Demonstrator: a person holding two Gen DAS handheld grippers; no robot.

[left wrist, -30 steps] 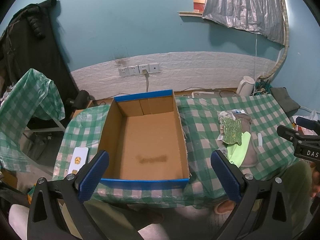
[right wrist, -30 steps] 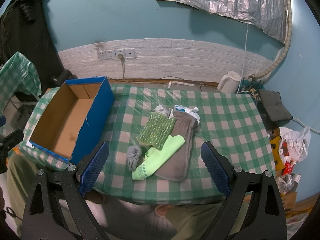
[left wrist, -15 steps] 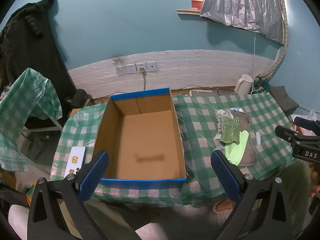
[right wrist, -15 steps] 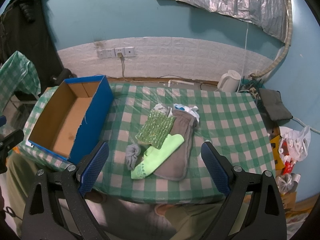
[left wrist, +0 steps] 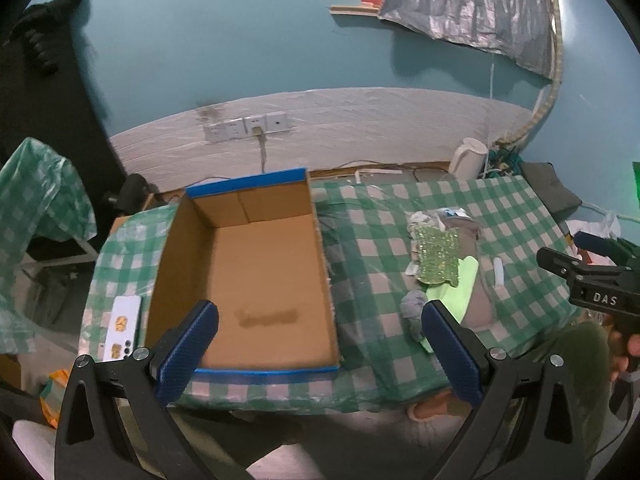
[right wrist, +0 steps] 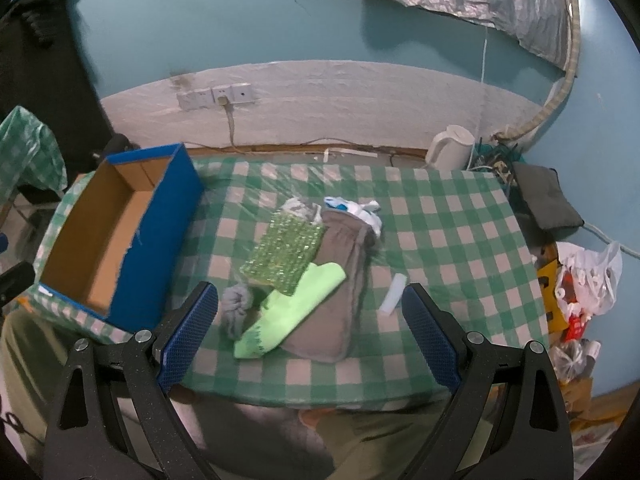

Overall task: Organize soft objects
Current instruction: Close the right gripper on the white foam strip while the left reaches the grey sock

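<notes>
Cardboard, brown inside and blue outside, makes up the open rectangular box [left wrist: 256, 272] that sits on the left part of the bench [right wrist: 440, 216], which is covered with a green-and-white checked plastic cloth; nothing lies in the box. Left of the box, a white phone [left wrist: 122, 326] lies flat on the cloth. The left claw [left wrist: 320, 350] hangs above the box's near edge, its blue-padded fingers [left wrist: 188, 350] spread wide and holding nothing.

Right of the box, well apart from it, the soft things lie in a loose heap. Nearest the box is a small balled grey sock [right wrist: 237, 306]. Beside it a sparkly green sequinned cloth [right wrist: 284, 254] lies over the top of a lime-green sock [right wrist: 288, 314], and both overlap a long grey-brown fabric pouch [right wrist: 340, 280]. Behind the pouch sits a bunched white-and-blue sock [right wrist: 352, 208]. Right of the heap lies a small white tube [right wrist: 393, 299].

The right claw [right wrist: 310, 334] hovers over the near end of the heap, fingers wide apart and empty. Farther right of the box, beyond the bench's back corner, stands a white kettle [right wrist: 450, 148].
</notes>
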